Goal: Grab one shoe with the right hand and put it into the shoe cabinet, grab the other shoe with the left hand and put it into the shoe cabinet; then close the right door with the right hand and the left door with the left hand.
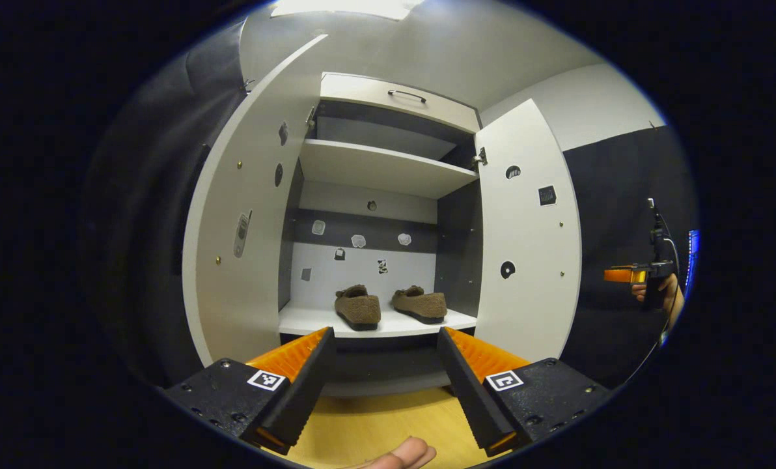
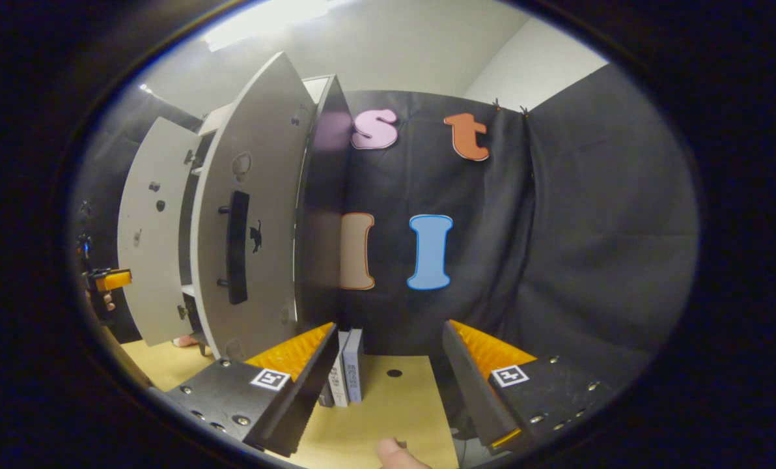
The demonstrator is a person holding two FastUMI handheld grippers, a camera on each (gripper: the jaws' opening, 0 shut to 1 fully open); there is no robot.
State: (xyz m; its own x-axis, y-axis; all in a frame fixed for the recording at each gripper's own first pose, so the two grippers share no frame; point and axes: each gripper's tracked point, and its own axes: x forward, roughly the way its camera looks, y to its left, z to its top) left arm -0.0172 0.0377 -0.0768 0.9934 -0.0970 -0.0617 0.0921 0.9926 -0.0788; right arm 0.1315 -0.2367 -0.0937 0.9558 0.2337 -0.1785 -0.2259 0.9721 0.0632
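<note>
In the left gripper view, the cabinet (image 1: 388,195) fills the centre of the frame with both doors swung wide. The left door (image 1: 245,215) stands at centre left, the right door (image 1: 531,234) at centre right. Two brown shoes sit side by side on the lower shelf (image 1: 310,320), a little apart: the left shoe (image 1: 358,307) at centre, the right shoe (image 1: 420,303) just right of it. An upper shelf (image 1: 381,166) crosses the cabinet above them, and a drawer (image 1: 398,101) with a handle tops it. The left claw (image 1: 385,342) is at the bottom of the frame, fingers apart and holding nothing, short of the shelf's front edge. Below it lies a wooden floor (image 1: 375,423). At the far right edge a hand holds the right claw (image 1: 619,275); from here I cannot tell how its fingers stand.

In the right gripper view, the right claw (image 2: 388,339) sits at the bottom, fingers apart, empty. The right door's outer face, with a dark handle (image 2: 236,247), stands at left of centre. A few books (image 2: 346,368) stand upright between the fingers, farther off.
</note>
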